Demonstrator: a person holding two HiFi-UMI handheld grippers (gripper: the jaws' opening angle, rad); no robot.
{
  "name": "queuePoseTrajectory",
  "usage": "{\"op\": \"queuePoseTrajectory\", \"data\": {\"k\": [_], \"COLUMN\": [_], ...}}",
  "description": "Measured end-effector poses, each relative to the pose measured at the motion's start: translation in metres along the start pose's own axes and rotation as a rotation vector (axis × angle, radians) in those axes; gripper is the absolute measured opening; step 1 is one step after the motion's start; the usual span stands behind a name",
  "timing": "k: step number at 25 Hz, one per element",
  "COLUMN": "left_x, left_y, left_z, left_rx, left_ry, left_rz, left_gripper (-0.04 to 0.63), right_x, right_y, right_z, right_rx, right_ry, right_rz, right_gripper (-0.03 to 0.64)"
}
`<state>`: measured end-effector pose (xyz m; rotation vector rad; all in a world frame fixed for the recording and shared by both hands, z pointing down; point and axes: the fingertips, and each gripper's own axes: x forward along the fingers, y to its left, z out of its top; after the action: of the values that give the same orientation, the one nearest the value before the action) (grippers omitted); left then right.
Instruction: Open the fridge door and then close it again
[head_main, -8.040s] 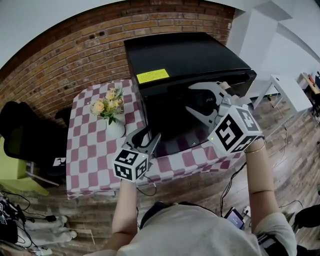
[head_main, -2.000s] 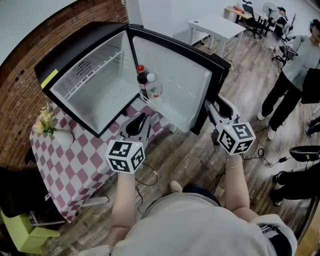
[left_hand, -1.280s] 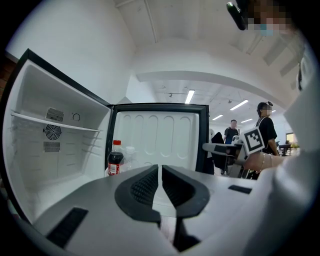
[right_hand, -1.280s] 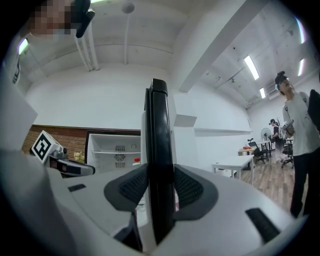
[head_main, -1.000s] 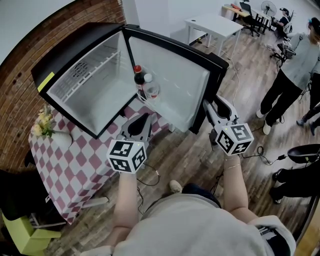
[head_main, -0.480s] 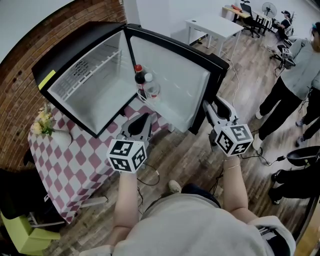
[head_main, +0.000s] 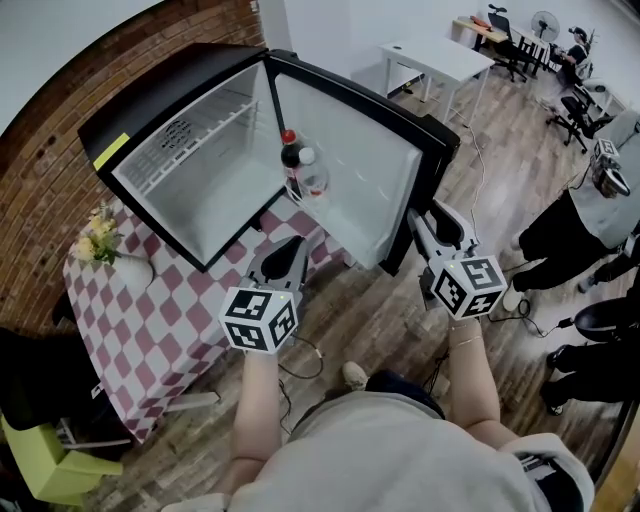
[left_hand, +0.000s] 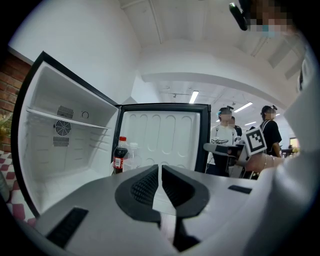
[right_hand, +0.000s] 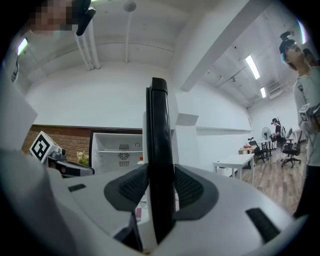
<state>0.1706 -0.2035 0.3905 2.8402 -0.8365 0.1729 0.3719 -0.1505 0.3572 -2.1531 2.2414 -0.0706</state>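
The black mini fridge (head_main: 170, 90) stands on a checked table with its door (head_main: 350, 170) swung wide open to the right. A cola bottle (head_main: 291, 160) and a clear bottle (head_main: 312, 182) sit in the door shelf. My right gripper (head_main: 420, 220) is shut on the door's free black edge (right_hand: 159, 150), which fills the space between its pads (right_hand: 187, 187). My left gripper (head_main: 296, 247) hangs in front of the open fridge, below the door, shut with nothing in it (left_hand: 160, 182). The white inside (left_hand: 65, 145) has one wire shelf and nothing else.
A vase of flowers (head_main: 105, 240) stands on the red-and-white checked table (head_main: 170, 320) left of the fridge. Cables (head_main: 305, 355) lie on the wooden floor. A white table (head_main: 440, 60) stands behind the door. People (head_main: 575, 225) stand at the right.
Both grippers and the door stand much as a second ago. The head view has shifted a little, and the person at the right has moved lower in the picture.
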Motion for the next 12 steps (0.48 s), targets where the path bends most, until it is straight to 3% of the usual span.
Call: {"op": "queuePoseTrajectory", "data": {"k": [12], "left_x": [-0.055], "left_y": [0.011], "left_z": [-0.023], "left_rx": [-0.042], "left_ry": [0.017], "left_rz": [0.04], "left_gripper": [0.023], "right_x": [-0.007], "right_y": [0.062], "right_z": [-0.007], "right_rx": [0.019], "right_ry": [0.005], "right_rz": [0.059], "right_gripper": [0.15]}}
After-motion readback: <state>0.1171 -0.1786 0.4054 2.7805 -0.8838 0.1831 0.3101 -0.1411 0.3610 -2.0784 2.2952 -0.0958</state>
